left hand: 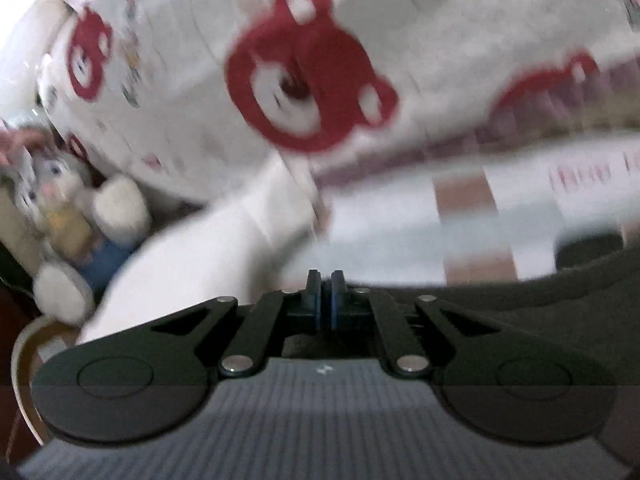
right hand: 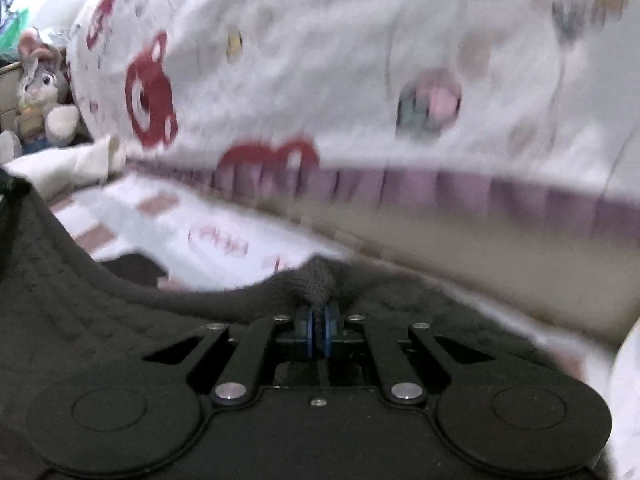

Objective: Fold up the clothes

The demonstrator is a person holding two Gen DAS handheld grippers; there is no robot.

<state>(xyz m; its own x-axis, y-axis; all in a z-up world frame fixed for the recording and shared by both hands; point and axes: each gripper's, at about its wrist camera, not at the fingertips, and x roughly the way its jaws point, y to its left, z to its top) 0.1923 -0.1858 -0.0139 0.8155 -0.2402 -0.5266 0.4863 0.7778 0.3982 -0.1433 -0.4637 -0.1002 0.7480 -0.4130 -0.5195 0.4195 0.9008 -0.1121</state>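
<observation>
Right wrist view shows our right claw (right hand: 319, 330) pinched tight on a bump of the dark knit top (right hand: 100, 280). The blue pads (right hand: 309, 330) sit close together with a bit of cloth squeezed between them. The top spreads out low in the view, from the left side across to the claw, and it lies on the bed sheet (right hand: 168, 220). A big quilt (right hand: 320, 60) with red bears fills the far side.

In the left wrist view, our left claw (left hand: 325, 298) is shut too. The pads (left hand: 317, 300) look pressed together, and we cannot see any cloth between them. The dark top shows only at the right edge (left hand: 600, 280) of that view, beside the claw and not in it. A white cloth (left hand: 208, 248) lies ahead on the left, near a toy bunny (left hand: 60, 208).

We think the step is to lift an edge of the top and fold it over. For that, we should keep the right pinch firm so the knit does not slip out. The left claw seems to hold nothing, so we should open it and take hold of the same edge before we pull. Then both claws can go up and over together, so the fold lies flat. Everything looks blurry, so slow moves will help.
</observation>
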